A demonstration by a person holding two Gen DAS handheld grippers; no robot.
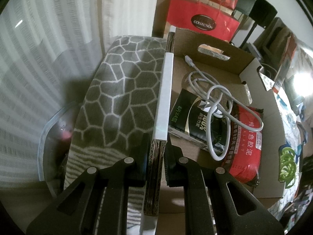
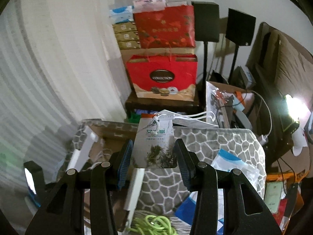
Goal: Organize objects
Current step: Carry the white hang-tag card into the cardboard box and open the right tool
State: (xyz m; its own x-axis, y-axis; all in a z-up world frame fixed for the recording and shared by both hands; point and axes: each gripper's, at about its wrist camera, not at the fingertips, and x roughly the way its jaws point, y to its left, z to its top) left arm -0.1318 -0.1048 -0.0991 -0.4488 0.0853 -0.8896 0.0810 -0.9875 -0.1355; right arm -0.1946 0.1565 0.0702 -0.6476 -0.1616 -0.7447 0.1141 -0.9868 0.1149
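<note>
My left gripper is shut on the side wall of an open cardboard box, one finger inside and one outside. Inside the box lie a black tissue pack, a red clay packet and a coiled grey cable. My right gripper holds a white card-like pouch with a plant picture and white cords, above a grey mosaic-patterned blanket. The box also shows in the right wrist view, at the left below the pouch.
The grey blanket lies against the box's left side, by a sheer curtain. A green coiled cord and blue-white packets lie on the blanket. Red gift bags and speaker stands stand behind.
</note>
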